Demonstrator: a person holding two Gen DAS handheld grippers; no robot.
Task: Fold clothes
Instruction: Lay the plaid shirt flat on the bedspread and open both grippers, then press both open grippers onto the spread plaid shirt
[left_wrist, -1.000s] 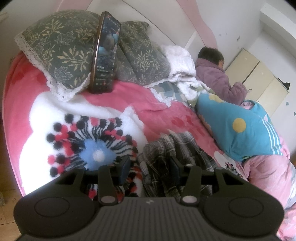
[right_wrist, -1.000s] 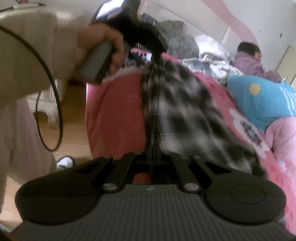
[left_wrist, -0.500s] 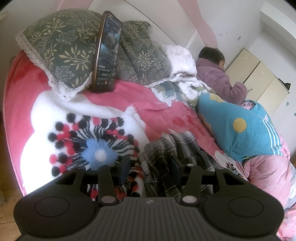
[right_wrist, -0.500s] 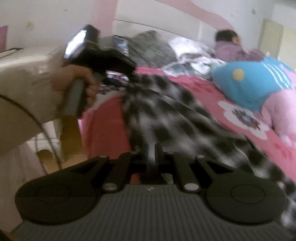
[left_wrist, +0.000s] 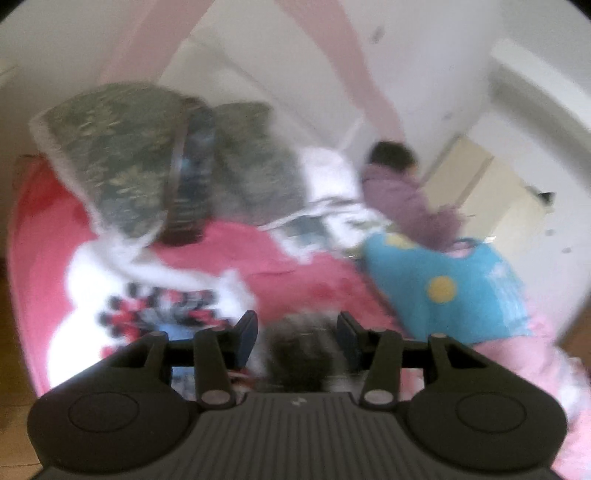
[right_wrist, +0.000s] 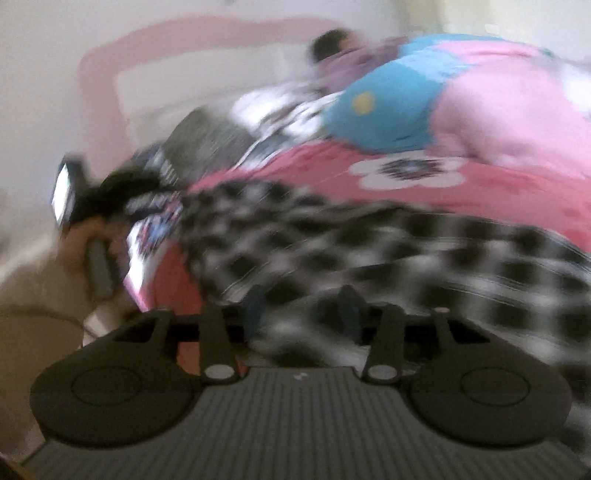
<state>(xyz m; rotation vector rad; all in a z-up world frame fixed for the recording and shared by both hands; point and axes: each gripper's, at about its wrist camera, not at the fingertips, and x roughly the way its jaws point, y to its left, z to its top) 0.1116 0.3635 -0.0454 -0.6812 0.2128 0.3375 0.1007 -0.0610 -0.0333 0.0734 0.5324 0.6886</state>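
Observation:
A black-and-white plaid garment (right_wrist: 388, 251) lies spread across the pink bed blanket, blurred by motion. My right gripper (right_wrist: 303, 308) is open, its fingers apart with plaid cloth lying between and over them. My left gripper (left_wrist: 297, 332) is open just above a bunched end of the same garment (left_wrist: 303, 350), its fingers either side of the cloth. The left gripper and the hand holding it also show in the right wrist view (right_wrist: 92, 206) at the garment's far left end.
The pink blanket (left_wrist: 258, 254) has a white flower patch. Two grey leaf-print pillows (left_wrist: 122, 158) with a phone (left_wrist: 188, 184) propped against them sit at the head. A child in purple (left_wrist: 399, 195) and a blue cushion (left_wrist: 443, 288) lie to the right.
My right gripper has opened and let go of the plaid garment, which now lies spread on the bed. Both views swung fast and are blurred. The left gripper has tilted upward.

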